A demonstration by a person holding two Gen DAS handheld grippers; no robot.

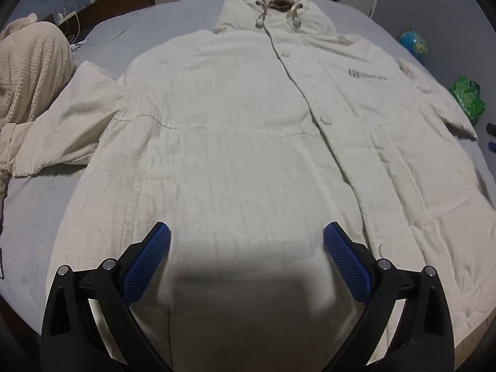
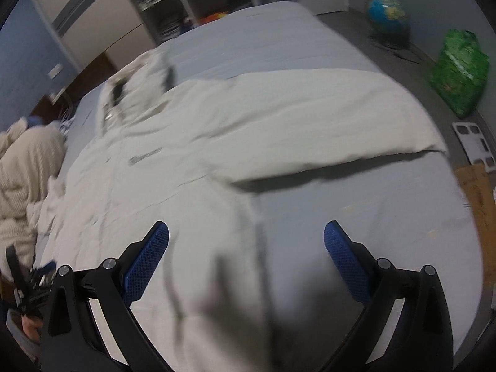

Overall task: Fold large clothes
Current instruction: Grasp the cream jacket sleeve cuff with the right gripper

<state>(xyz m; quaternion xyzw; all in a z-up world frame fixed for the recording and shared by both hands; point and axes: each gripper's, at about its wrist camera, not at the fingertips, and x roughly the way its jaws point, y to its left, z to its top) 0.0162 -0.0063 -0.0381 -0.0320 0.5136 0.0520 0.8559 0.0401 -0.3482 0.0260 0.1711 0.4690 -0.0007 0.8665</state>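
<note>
Cream coat (image 1: 235, 142) lies flat on bed (image 1: 34, 217), hood at 12 o'clock; left tongs (image 1: 247, 237) and right tongs (image 2: 246, 237) both released, empty.

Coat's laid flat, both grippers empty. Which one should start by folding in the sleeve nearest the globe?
Right, probably. The right gripper hangs open beside the cream hooded coat's outstretched sleeve. The open left gripper is centred over the coat's lower front.

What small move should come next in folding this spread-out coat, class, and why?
Probably bring the right gripper to the outstretched sleeve and pinch near its cuff, to fold it across the coat. The coat lies flat and front-up on the bed, both sleeves are out, and both grippers are open and empty; the left gripper hovers near the hem.
</note>
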